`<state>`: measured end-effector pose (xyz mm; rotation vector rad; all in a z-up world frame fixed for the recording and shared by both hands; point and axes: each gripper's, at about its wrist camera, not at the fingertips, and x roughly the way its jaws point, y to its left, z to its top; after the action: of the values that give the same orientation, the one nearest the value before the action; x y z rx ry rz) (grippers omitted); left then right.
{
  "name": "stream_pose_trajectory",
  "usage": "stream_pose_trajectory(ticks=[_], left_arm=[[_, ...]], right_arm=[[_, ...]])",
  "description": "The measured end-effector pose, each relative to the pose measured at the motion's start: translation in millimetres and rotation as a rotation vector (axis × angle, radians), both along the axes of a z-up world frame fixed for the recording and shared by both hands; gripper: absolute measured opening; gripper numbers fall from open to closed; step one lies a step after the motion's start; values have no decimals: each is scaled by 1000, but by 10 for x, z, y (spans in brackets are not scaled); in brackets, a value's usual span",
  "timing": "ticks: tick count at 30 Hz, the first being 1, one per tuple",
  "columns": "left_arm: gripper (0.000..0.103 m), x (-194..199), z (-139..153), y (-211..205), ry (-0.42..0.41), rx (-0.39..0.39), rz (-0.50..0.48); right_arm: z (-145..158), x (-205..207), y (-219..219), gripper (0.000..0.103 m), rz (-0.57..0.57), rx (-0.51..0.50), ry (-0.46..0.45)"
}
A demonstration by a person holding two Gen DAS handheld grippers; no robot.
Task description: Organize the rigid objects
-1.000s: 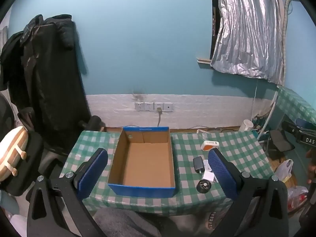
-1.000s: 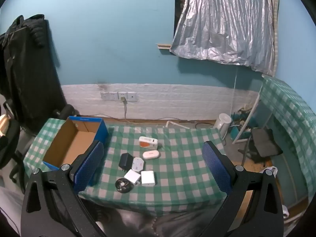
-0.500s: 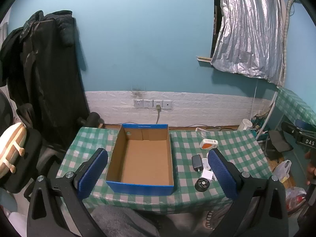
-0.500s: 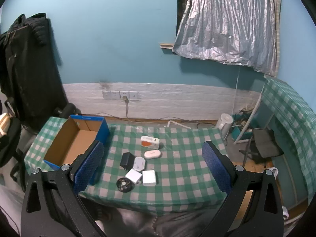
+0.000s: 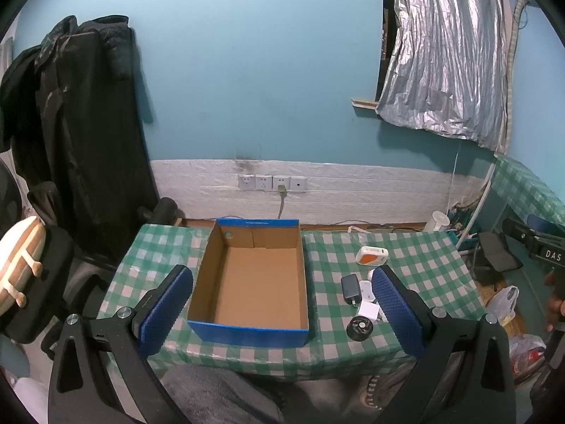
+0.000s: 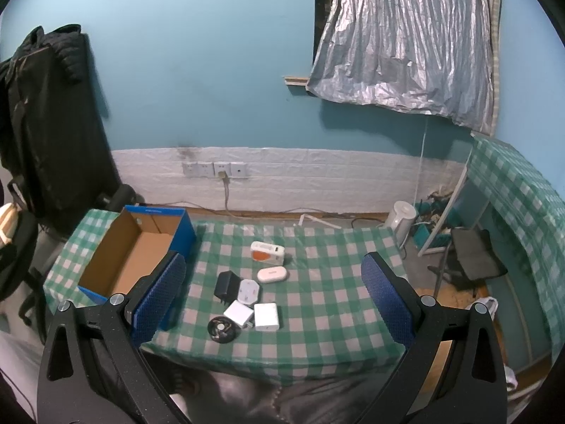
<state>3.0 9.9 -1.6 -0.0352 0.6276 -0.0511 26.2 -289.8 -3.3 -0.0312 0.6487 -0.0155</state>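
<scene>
Both our claws are hanging wide open above the near edge of the table (image 6: 317, 304), gripping nothing. Our left claw (image 5: 282, 309) is framing the box (image 5: 252, 282), whose blue-walled cardboard interior is sitting empty at the table's 9 o'clock side. Our right claw (image 6: 273, 300) is framing the cluster of small things at the table's centre, well apart from its pads (image 6: 386, 304).

In the right view we are seeing the black charger (image 6: 226, 285) at the cluster's 9 o'clock, touching or just beside the round-cornered white plug (image 6: 249, 291). At 12 o'clock the white-and-orange device (image 6: 267, 251) is lying farthest from us, with the white oval case (image 6: 273, 275) just nearer. At 6 o'clock two white adapters are lying side by side, the small one (image 6: 238, 312) and the square one (image 6: 266, 316); the black disc (image 6: 221, 329) is sitting at 7 o'clock, nearest the table's edge.

All of these are lying on the checked cloth, outside the box. In the left view our right pad (image 5: 397, 307) is partly hiding the cluster.
</scene>
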Motion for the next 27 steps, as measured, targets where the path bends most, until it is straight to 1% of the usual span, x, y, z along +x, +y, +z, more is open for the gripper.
stream_pose_trajectory(ticks=[5,9,11,27], left_arm=[[102,-7,1,2,-3,15,10],[102,-6,0,6,1,10,12],[102,-6,1,4,0,11,11],[102,-53,15,-50,-1,12,0]], right_arm=[[-6,6,10,99,1,3,2],[-1,7,0,99,1,4,4],[-61,23,3,99,8,3,5],[-75,-3,-11,99,2,14,6]])
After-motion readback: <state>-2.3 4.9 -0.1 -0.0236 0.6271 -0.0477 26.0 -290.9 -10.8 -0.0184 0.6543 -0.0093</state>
